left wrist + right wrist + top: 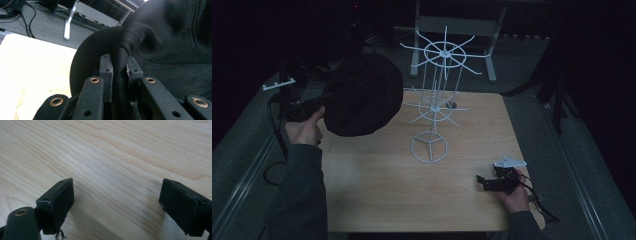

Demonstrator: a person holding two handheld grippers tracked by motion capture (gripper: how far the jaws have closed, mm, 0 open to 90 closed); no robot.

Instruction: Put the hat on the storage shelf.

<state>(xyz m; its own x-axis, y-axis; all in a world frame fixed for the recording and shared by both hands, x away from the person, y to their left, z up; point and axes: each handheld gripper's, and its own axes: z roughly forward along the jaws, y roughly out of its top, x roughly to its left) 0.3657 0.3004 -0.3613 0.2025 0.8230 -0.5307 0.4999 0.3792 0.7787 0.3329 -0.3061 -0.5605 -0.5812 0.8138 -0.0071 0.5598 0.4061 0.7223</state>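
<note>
A black fabric hat (362, 95) hangs in the air over the table's left side, close to the white wire rack (437, 95). My left gripper (314, 106) is shut on the hat's edge; in the left gripper view a fold of the black hat (160, 42) is pinched between both pads, and my left gripper (120, 68) points toward the table. Near the table's front right corner my right gripper (484, 181) rests low and stands open. In the right gripper view my right gripper (116, 200) has bare wood between its wide-apart jaws.
The white wire rack has two tiers of radiating hooks and a round base (429, 146) near the middle of the wooden table (412, 190). A grey metal stand (457, 25) is on the floor behind the table. A cable (542, 205) trails off the right edge.
</note>
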